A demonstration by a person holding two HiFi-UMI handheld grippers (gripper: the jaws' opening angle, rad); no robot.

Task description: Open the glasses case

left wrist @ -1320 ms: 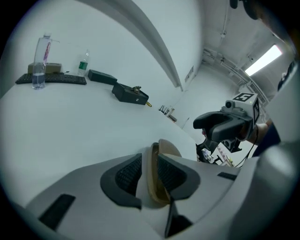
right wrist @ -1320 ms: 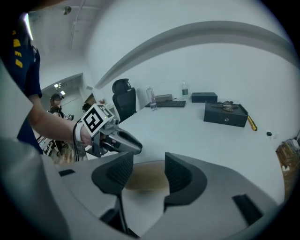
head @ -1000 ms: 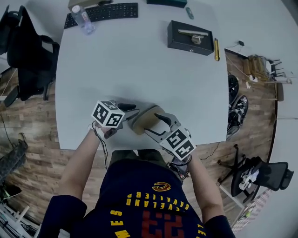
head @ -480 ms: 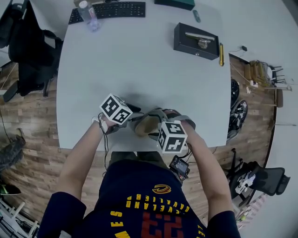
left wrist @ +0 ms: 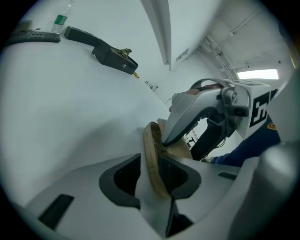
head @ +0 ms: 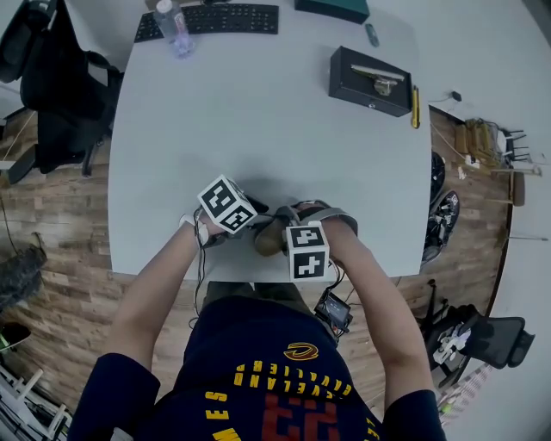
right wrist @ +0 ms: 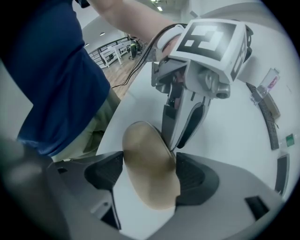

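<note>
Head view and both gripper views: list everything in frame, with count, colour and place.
table: 1, white, centre
case: 1, tan, table's near edge
keyboard: 1, black, far edge
bottle: 1, clear, beside keyboard
box: 1, black, far right
pen-like thing: 1, yellow, right of box
chairs: 2, black, left and lower right
floor: wood, around table
left gripper: grey, on case rim
right gripper: grey, jaws opening, case between them
person: navy shirt, bottom
</note>
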